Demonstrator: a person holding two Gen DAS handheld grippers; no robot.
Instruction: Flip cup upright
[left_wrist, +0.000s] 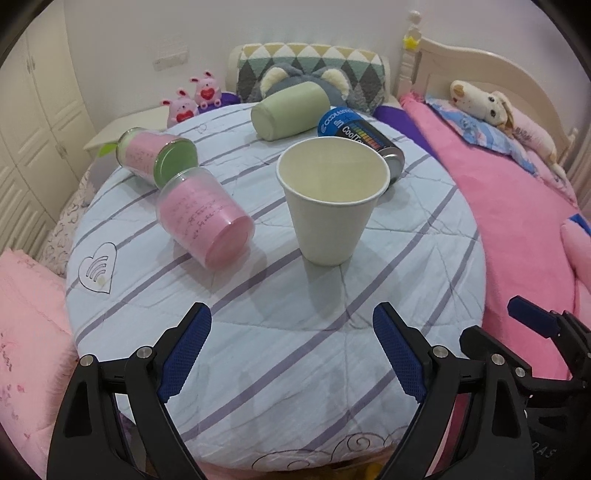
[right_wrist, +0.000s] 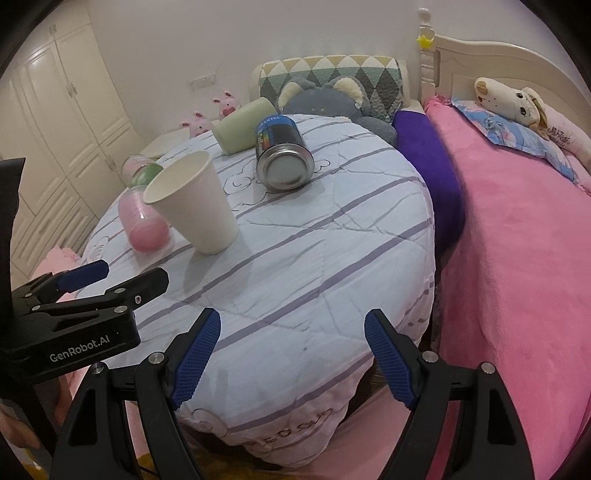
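Looking along the left tool (left_wrist: 291, 350), the paper cup (left_wrist: 330, 199) stands straight ahead, mouth up and base down on the striped quilt over the round counter (left_wrist: 295, 350). Its long axis is vertical, so by these pictures the flip looks done. The left tool's fingers (left_wrist: 186, 350) are spread wide with nothing between them, well short of the cup. To the cup's left a pink cup (left_wrist: 205, 218) lies on its side, and behind that a pink jar with a green lid (left_wrist: 157, 158) also lies tipped. Behind the paper cup a green cup (left_wrist: 290, 110) and a blue can (left_wrist: 360, 138) lie on their sides; the can seems just behind the paper cup's rim, though whether they touch I cannot tell. The right tool (left_wrist: 535, 321) shows at the right edge.

From the right tool's (right_wrist: 291, 354) own view, the paper cup (right_wrist: 194, 201) sits forward and to the left, with the pink cup (right_wrist: 144, 225) just beyond it, the blue can (right_wrist: 282, 153) and green cup (right_wrist: 243, 127) farther back. This tool too is spread and empty. The left tool (right_wrist: 110, 277) sits nearer the cup, so any further touch would fall to it. The bed (right_wrist: 517, 258) with pink blanket lies to the right.
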